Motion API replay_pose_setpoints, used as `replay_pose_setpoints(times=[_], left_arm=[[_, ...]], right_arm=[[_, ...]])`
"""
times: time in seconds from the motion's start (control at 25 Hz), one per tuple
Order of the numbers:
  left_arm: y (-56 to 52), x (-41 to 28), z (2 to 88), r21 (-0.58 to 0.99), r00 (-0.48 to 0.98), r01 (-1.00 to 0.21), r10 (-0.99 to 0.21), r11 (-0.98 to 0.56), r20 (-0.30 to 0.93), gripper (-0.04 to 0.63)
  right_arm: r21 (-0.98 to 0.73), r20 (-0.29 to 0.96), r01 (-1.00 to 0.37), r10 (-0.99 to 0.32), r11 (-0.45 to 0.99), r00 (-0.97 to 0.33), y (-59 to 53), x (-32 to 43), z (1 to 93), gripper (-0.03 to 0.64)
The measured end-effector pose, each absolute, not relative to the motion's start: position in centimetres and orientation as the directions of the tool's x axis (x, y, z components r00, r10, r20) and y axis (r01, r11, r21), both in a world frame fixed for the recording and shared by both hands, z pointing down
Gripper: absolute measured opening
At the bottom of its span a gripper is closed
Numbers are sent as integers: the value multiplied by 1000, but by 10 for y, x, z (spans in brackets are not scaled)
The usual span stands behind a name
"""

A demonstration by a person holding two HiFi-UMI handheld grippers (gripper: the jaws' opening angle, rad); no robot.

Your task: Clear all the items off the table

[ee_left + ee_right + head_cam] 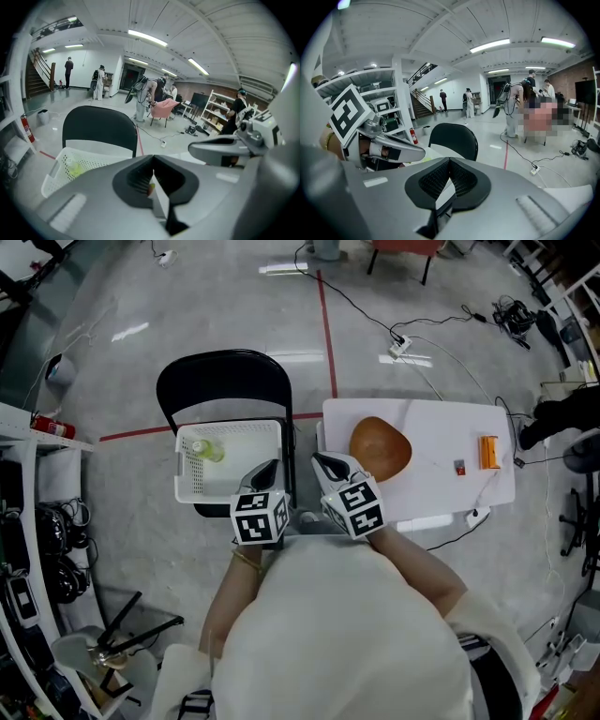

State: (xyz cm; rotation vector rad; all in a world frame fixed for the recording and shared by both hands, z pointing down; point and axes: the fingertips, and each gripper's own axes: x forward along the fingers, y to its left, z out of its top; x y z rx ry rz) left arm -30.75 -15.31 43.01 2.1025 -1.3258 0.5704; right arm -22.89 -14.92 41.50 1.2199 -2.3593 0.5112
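Basket (246, 427) sitting on a chair (225, 381), at 9 o'clock of the counter (441, 423).
A bottle (208, 450) is lying in the basket's 9 o'clock half; a bowl (380, 448) is sitting at the counter's 9 o'clock end, a box (489, 452) at its 3 o'clock; left claw (267, 468) and right claw (324, 461) are hanging between basket and bowl.

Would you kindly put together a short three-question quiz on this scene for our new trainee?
1. True or false: the left gripper and the right gripper are both shut with nothing between their jaws.
2. Multiple choice: the brown bowl rests on A) the white table, B) a shelf, C) the floor.
3. Fill in: the yellow-green item lies inside the white ____.

Key: 1 true; 2 A; 3 basket.
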Motion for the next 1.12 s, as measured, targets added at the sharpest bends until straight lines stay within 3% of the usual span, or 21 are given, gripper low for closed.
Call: replay_pose_setpoints(times=[0.44,1.12], left_arm=[[-137,-274,432,231,473,-870,-604,-437,642,9],[-121,-238,426,257,646,-700,-438,-666,625,9]], right_arm=[[-139,531,-887,-723,441,-443,-128,-194,412,0],[-109,551,-981,-811,161,-194,-83,-165,406,0]])
